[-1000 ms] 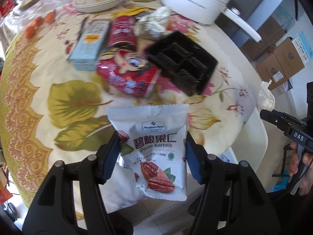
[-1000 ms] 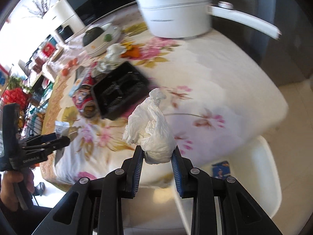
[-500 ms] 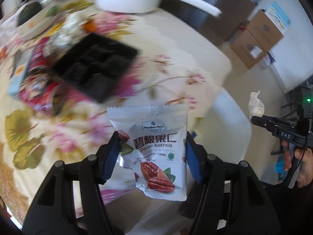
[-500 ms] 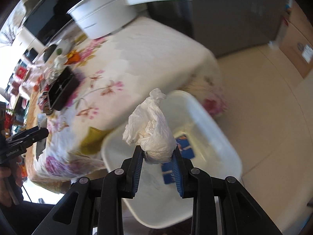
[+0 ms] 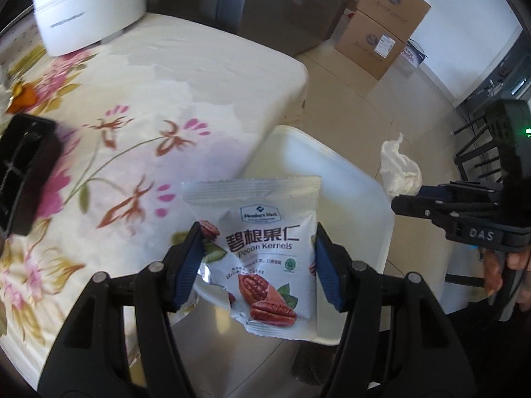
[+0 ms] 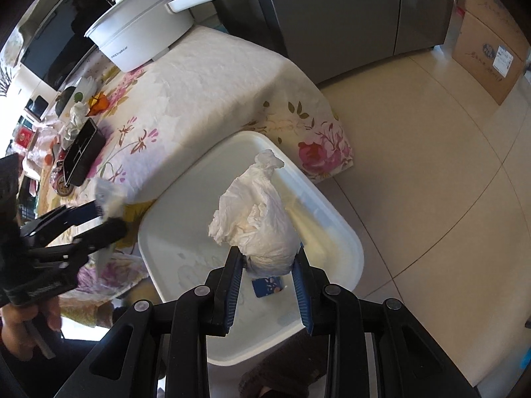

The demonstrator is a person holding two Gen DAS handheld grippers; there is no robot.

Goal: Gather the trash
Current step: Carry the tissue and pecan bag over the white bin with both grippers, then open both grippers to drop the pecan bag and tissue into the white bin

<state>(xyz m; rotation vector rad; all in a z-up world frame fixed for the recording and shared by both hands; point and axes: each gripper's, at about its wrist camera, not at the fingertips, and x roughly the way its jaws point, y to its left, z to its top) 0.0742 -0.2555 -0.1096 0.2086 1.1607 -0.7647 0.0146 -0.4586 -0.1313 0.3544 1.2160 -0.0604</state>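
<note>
**Two pieces of trash held over the white bin**

The pecan kernel packet [image 5: 265, 248] sat pinched by its side edges in the left hand-held gripper [image 5: 259, 258], hanging above the near rim of the white bin [image 6: 332, 219]. The crumpled tissue [image 6: 259, 219] was clamped at its base in the right hand-held gripper [image 6: 267, 265], directly over the bin's inside, where a small blue wrapper [image 6: 267, 287] lay. The bin stood on the floor against the table [image 6: 212, 76] with its floral cloth, which carried a black tray [image 6: 81, 152] and a white pot [image 6: 142, 39].
</note>
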